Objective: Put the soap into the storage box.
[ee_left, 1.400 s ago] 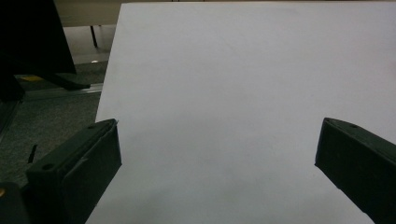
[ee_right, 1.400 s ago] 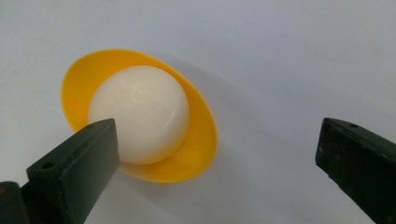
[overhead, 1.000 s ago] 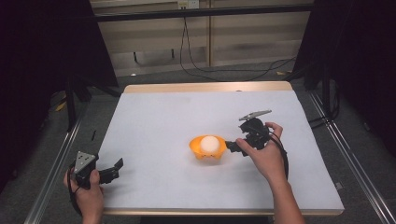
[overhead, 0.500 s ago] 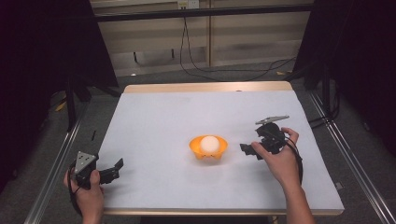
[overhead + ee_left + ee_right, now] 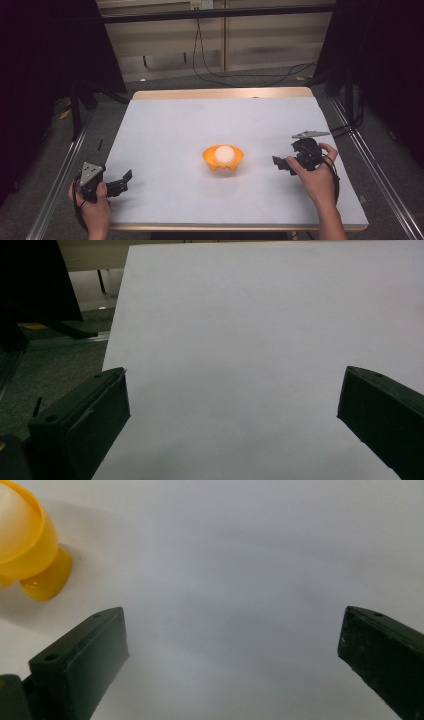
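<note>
Risk of tipping: orange bowl [image 5: 223, 159] holding white ball [image 5: 224, 153] stands just left of wide-open, empty right gripper [image 5: 283, 164], whose careless sweep could upset it.

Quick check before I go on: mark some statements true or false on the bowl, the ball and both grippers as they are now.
1. A white ball sits in the orange bowl. True.
2. The right gripper is shut on the bowl. False: it is open and apart from it, to the bowl's right.
3. The left gripper is open over bare table. True.
4. The bowl lies on its side. False: it stands upright on small feet.
</note>
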`<state>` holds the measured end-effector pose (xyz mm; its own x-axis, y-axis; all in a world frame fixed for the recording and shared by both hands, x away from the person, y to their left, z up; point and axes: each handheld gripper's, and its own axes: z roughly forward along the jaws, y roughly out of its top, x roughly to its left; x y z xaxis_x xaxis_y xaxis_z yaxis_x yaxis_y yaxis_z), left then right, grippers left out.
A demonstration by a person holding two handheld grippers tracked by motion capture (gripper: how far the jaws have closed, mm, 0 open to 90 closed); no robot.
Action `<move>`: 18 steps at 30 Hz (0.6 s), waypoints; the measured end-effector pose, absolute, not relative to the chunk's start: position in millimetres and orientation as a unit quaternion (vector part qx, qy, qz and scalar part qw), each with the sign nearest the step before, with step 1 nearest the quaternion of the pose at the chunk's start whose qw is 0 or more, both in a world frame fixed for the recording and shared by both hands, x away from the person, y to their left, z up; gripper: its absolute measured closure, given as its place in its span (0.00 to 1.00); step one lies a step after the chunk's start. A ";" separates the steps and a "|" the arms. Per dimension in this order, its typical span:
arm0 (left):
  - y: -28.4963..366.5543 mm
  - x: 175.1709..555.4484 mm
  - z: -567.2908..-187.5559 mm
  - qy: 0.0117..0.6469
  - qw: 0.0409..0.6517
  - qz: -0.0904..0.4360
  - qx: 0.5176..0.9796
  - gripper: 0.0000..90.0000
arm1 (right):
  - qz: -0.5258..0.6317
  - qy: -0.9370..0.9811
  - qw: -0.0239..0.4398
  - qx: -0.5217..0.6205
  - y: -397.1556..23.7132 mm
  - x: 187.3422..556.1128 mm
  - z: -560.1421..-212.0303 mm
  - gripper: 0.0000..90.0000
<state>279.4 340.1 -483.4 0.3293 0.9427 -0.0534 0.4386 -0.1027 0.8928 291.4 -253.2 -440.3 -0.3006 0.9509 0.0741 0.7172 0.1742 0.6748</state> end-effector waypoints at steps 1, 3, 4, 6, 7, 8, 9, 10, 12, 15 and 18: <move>340.2 279.4 -483.4 0.504 0.442 0.285 0.685 0.00 | 0.312 0.742 0.188 0.562 -255.8 289.9 -441.5 0.00; 339.9 279.4 -483.4 0.504 0.442 0.285 0.685 0.00 | 0.311 0.741 0.187 0.565 -262.1 286.1 -443.6 0.00; 339.8 279.4 -483.5 0.504 0.442 0.285 0.685 0.00 | 0.312 0.740 0.189 0.565 -264.2 285.1 -444.3 0.00; 340.0 279.5 -483.5 0.504 0.442 0.285 0.685 0.00 | 0.313 0.735 0.192 0.570 -273.7 280.1 -446.5 0.00; 340.0 279.5 -483.5 0.504 0.442 0.285 0.685 0.00 | 0.313 0.735 0.192 0.570 -273.7 280.1 -446.5 0.00; 340.0 279.5 -483.5 0.504 0.442 0.285 0.685 0.00 | 0.315 0.733 0.193 0.571 -275.8 278.9 -447.1 0.00; 339.9 279.5 -483.5 0.504 0.442 0.285 0.685 0.00 | 0.316 0.731 0.191 0.573 -278.8 277.0 -447.8 0.00; 339.9 279.5 -483.5 0.504 0.442 0.285 0.685 0.00 | 0.319 0.730 0.193 0.573 -281.7 275.7 -448.8 0.00; 339.9 279.4 -483.4 0.504 0.442 0.286 0.685 0.00 | 0.322 0.726 0.194 0.576 -287.9 272.0 -450.6 0.00; 339.9 279.5 -483.5 0.504 0.442 0.286 0.685 0.00 | 0.325 0.722 0.196 0.579 -296.4 266.4 -454.7 0.00; 339.9 279.5 -483.5 0.504 0.442 0.286 0.685 0.00 | 0.329 0.713 0.199 0.586 -307.2 258.5 -459.3 0.00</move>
<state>279.5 339.9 -483.5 0.3289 0.9429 -0.0533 0.4381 -0.1023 0.8931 258.5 -307.2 -459.3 -0.2334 0.9669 0.1029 0.7055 0.0956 0.7022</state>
